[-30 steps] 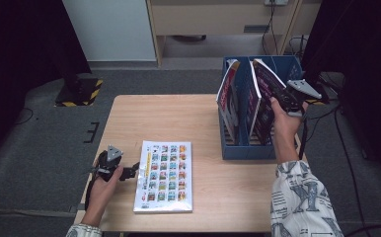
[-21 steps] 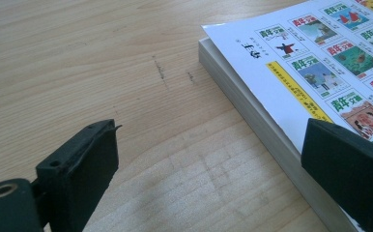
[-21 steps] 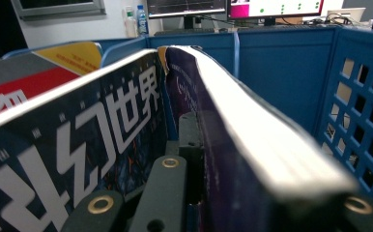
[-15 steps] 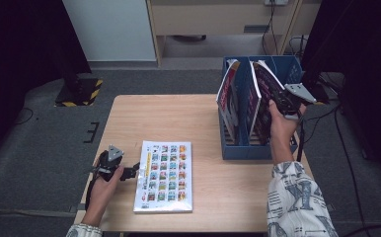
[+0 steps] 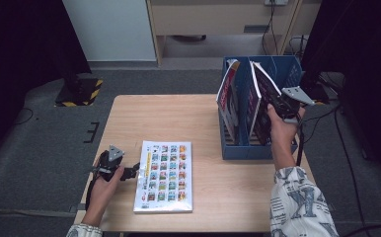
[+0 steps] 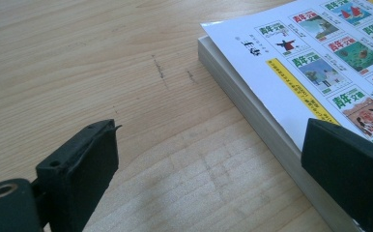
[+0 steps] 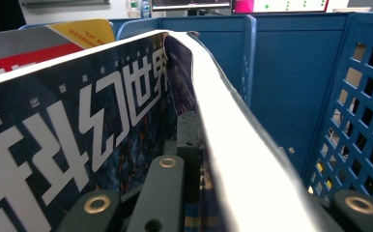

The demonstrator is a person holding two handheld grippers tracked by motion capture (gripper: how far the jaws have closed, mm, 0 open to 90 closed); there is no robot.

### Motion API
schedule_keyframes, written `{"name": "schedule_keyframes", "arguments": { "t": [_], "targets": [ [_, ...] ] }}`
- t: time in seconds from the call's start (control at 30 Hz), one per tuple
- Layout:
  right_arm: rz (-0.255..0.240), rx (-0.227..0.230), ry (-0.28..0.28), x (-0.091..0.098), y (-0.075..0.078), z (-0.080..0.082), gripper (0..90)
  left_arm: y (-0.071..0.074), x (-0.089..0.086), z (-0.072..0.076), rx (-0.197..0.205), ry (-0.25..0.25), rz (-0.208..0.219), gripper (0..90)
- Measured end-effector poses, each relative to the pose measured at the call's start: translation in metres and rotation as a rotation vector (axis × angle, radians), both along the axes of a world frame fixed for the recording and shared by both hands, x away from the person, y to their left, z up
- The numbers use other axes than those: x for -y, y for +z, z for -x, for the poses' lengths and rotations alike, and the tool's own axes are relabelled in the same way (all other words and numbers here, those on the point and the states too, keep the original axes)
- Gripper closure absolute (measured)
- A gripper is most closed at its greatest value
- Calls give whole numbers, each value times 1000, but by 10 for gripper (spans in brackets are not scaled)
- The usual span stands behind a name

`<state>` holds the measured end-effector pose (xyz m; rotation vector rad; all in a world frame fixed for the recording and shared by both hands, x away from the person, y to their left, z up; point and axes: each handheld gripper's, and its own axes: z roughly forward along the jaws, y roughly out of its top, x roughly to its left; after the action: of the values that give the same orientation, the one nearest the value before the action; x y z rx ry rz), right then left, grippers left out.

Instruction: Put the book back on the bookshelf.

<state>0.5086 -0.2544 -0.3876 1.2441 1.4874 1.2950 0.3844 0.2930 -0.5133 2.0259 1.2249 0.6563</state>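
Right gripper (image 5: 276,104), jaws clamped on a dark magazine (image 5: 260,101) standing tilted in the blue file box (image 5: 257,150), beside a red-covered magazine (image 5: 228,96); left gripper (image 5: 135,169) open.

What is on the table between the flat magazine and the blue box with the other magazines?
Nothing: in the high view only bare wooden table separates the flat magazine from the blue box.
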Motion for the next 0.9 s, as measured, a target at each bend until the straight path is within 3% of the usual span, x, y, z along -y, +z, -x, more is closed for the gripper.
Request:
{"name": "schedule_keyframes", "arguments": {
  "t": [0.27,0.43,0.6,0.9],
  "targets": [
    [14,-17,67,-1,-1,-3,767,-1,0,0,-4,-1,-9,58],
    [32,-16,67,0,-1,-4,819,0,1,0,-1,-3,-7,58],
    [50,-12,17,-2,0,-4,840,0,0,0,0,-2,-5,58],
    [22,14,-63,-4,-2,-8,841,0,0,-1,0,-1,-2,58]
  ]
}}
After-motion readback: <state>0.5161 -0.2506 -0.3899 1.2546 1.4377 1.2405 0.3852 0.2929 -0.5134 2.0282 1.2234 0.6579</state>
